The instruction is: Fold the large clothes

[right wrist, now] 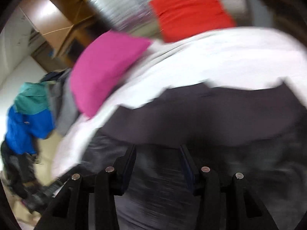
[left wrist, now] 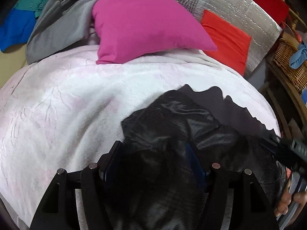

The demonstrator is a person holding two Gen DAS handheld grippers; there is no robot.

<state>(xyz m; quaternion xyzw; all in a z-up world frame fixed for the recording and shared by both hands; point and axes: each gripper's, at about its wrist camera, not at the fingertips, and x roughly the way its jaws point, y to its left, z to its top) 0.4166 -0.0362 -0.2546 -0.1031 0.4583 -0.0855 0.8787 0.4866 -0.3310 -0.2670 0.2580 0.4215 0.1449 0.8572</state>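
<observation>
While the left tool (left wrist: pixel 155 153) points down over the near edge of the bed (left wrist: pixel 67 99), a black shiny garment (left wrist: pixel 168 118) lies bunched between its fingers; whether the pads press on the cloth cannot be told. This garment sits on the pale bedcover toward the near right side, with a matte dark panel spreading beyond it. At the far side lie a pink pillow (left wrist: pixel 145 26) and a red pillow (left wrist: pixel 226 38), with a grey garment (left wrist: pixel 57 26) beside the pink one. Blurred, the right-wrist view shows the right tool (right wrist: pixel 158 153) over the same dark cloth, fabric between its fingers, grip unclear. A hand (left wrist: pixel 287 201) shows at the lower right edge.
</observation>
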